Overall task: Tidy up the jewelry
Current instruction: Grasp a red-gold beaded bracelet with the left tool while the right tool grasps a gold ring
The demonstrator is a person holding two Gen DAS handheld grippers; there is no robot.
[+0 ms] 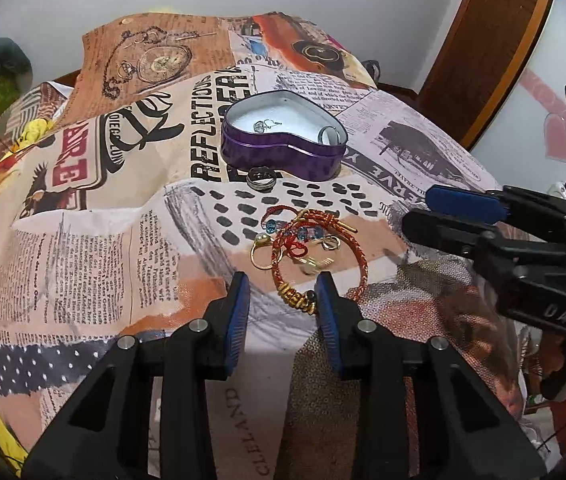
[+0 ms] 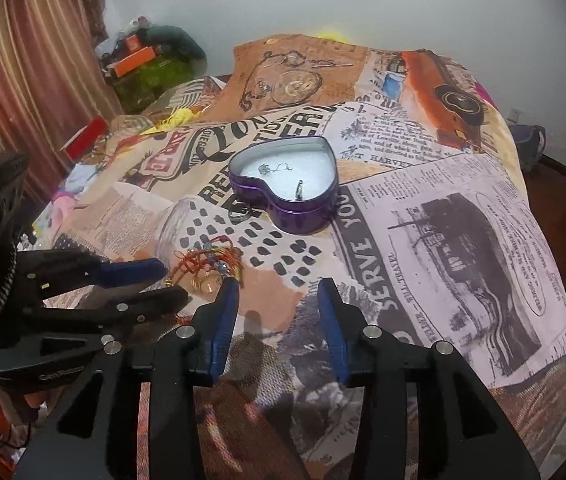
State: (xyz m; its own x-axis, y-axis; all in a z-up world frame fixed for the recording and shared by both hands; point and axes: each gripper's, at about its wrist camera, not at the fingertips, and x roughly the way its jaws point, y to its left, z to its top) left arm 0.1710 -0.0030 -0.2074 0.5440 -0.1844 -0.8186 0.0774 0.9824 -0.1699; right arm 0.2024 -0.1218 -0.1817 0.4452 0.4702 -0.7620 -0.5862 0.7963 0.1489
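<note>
You're in a lived-in home room, likely a bedroom. The work surface is a soft, rumpled spread point(image 2: 463, 216) printed with newspaper collage, draped unevenly rather than lying flat like a bench. Behind the spread, a plain white wall point(image 2: 423, 4). Left of the spread, striped pinkish-brown curtains point(image 2: 35, 60) hang full length. Beyond its far left corner, household clutter: a green bundle point(image 2: 151, 80) and orange boxes point(image 2: 135, 58). Right of the spread, a wooden door frame point(image 1: 495, 52). On the spread sits a purple heart-shaped tin point(image 2: 287, 184), a personal keepsake, not shop stock.
</note>
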